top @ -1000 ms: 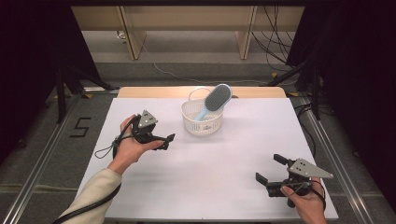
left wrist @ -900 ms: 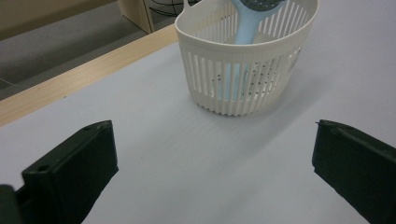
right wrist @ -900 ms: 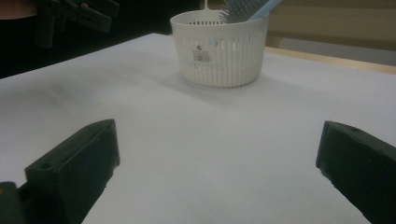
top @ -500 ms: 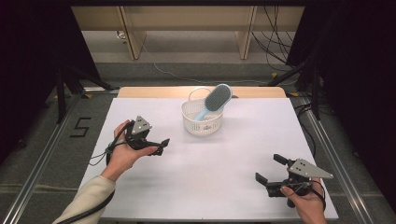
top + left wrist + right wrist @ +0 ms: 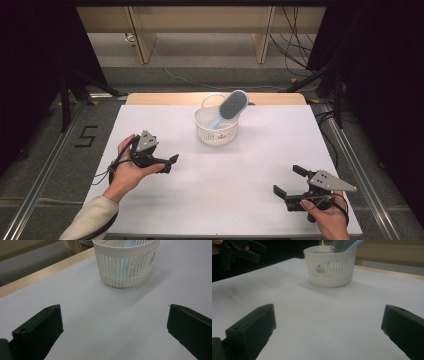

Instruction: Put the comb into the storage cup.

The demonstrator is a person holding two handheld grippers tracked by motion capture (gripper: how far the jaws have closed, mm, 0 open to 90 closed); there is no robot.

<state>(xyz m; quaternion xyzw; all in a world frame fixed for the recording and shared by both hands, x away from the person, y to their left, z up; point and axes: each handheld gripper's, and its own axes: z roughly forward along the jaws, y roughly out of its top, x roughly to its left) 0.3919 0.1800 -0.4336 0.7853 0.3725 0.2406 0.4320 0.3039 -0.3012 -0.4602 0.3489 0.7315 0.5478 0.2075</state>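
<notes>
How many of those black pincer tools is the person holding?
2. The left gripper is held over the table's left side, short of the white basket; the right gripper is near the table's front right corner. Both stand open.

The round white slatted plastic basket [image 5: 216,131] has a smooth, slightly glossy wall. The pale blue plastic hairbrush [image 5: 231,107] carries a grey, bristled pad. The white matt table sheet [image 5: 225,185] looks smooth, edged by a pale wood strip [image 5: 160,98]. The black gripper jaws look matt plastic.
</notes>
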